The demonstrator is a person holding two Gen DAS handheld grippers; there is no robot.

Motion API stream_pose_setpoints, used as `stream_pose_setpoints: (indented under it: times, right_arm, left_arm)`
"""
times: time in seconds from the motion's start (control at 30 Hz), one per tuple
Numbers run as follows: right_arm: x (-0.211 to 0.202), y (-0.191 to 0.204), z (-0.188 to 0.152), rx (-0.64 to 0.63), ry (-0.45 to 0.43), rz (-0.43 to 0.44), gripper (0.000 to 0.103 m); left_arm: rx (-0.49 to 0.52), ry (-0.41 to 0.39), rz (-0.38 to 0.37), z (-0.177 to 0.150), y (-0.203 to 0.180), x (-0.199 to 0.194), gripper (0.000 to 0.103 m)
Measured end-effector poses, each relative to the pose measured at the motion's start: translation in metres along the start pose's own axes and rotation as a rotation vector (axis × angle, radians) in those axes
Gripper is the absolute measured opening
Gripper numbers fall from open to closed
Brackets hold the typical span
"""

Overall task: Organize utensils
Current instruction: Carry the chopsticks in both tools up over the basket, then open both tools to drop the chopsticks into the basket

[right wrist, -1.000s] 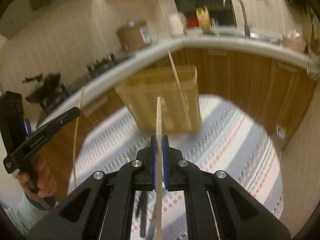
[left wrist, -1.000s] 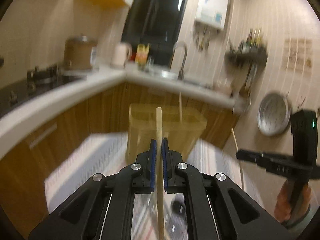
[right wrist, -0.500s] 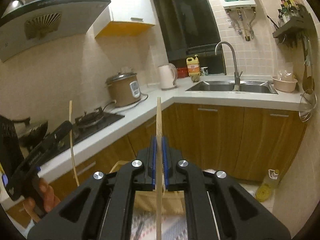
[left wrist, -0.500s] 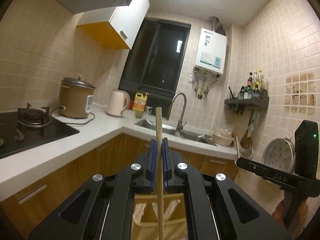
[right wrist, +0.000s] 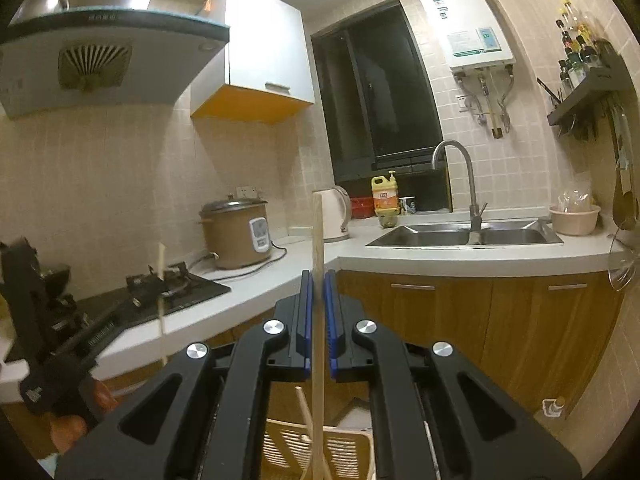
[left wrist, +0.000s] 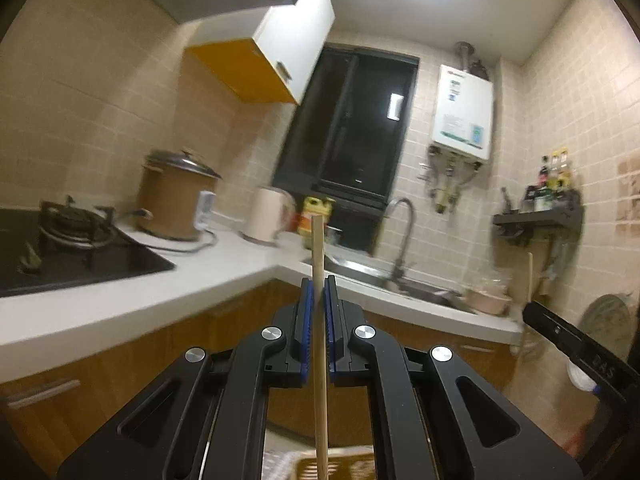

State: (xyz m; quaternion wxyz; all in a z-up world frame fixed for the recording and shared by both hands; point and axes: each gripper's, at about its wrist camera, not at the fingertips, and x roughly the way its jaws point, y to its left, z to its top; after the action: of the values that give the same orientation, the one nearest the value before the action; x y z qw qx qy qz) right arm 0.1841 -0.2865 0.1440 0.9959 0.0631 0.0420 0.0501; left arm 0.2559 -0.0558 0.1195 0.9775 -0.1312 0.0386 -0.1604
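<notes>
Left wrist view: left gripper (left wrist: 319,304) has its fingers (left wrist: 306,312) clamped on a wooden chopstick (left wrist: 319,320), held upright, tip sticking up past the blue pads in front of the yellow bottle (left wrist: 317,216). Camera is pitched up at the kitchen, with motion blur. The top of a slatted utensil holder (left wrist: 332,466) is barely visible at the bottom edge, below the fingers. Right gripper (left wrist: 576,344) shows at the far right edge, a second chopstick (left wrist: 530,276) rising from it. Tabletop (left wrist: 208,276) carries the rice cooker (left wrist: 176,196) and kettle (left wrist: 268,216); gas stove (left wrist: 68,240) on the left, sink (left wrist: 400,280) behind.

Right wrist view: right gripper (right wrist: 319,300), fingers (right wrist: 306,312) closed on its own chopstick (right wrist: 318,300), vertical, upper end in front of the kettle (right wrist: 334,216). Its lower end runs down towards the utensil holder (right wrist: 320,450) at bottom centre; whether the tip is inside is unclear. Another chopstick (right wrist: 306,412) leans in that holder, just left of the held one. Left gripper (right wrist: 72,344) is at the left edge, gripping its chopstick (right wrist: 161,300) upright in front of the stove (right wrist: 160,284). Sink (right wrist: 464,236) on the right side of the tabletop (right wrist: 280,276), rice cooker (right wrist: 236,232) left of the kettle.
</notes>
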Motion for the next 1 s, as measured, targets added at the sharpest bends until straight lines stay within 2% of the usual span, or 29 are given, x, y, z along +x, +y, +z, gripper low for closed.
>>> stream_pose_setpoints:
  times: [0.23, 0.4, 0.47, 0.5, 0.53, 0.57, 0.6, 0.63, 0.77, 0.87, 1.0]
  right_arm:
    - [0.012, 0.002, -0.029, -0.029, 0.028, 0.016, 0.004]
    - [0.002, -0.001, -0.040, -0.012, 0.056, 0.030, 0.005]
    - [-0.006, -0.005, -0.043, 0.016, 0.083, 0.038, 0.006]
    - [-0.011, -0.006, -0.044, 0.022, 0.089, 0.037, 0.009]
    - [-0.016, -0.008, -0.045, 0.026, 0.099, 0.038, 0.019]
    - [-0.022, -0.009, -0.046, 0.029, 0.110, 0.037, 0.027]
    - [-0.027, -0.010, -0.047, 0.028, 0.113, 0.032, 0.047]
    - [-0.035, -0.010, -0.048, 0.028, 0.110, 0.022, 0.058]
    - [-0.067, -0.007, -0.046, 0.015, 0.132, -0.007, 0.058]
    - [-0.095, 0.003, -0.042, -0.023, 0.198, -0.049, 0.058]
    - [-0.114, 0.019, -0.046, -0.098, 0.342, -0.079, 0.058]
  left_arm:
    - [0.004, 0.007, 0.037, -0.019, 0.002, 0.007, 0.004]
    - [0.033, 0.029, 0.008, -0.027, 0.000, -0.004, 0.005]
    - [0.037, 0.055, -0.016, -0.028, 0.001, -0.013, 0.017]
    - [0.034, 0.063, -0.021, -0.027, 0.002, -0.018, 0.038]
    - [0.028, 0.066, -0.023, -0.027, 0.004, -0.025, 0.052]
    - [0.021, 0.065, -0.023, -0.025, 0.006, -0.033, 0.054]
    - [0.017, 0.068, -0.027, -0.024, 0.008, -0.041, 0.054]
    - [0.014, 0.075, -0.027, -0.023, 0.009, -0.046, 0.054]
    - [-0.011, 0.118, -0.011, -0.015, 0.017, -0.076, 0.054]
    - [0.002, 0.208, -0.022, -0.012, 0.016, -0.095, 0.054]
    - [0.064, 0.414, -0.036, -0.022, 0.010, -0.106, 0.054]
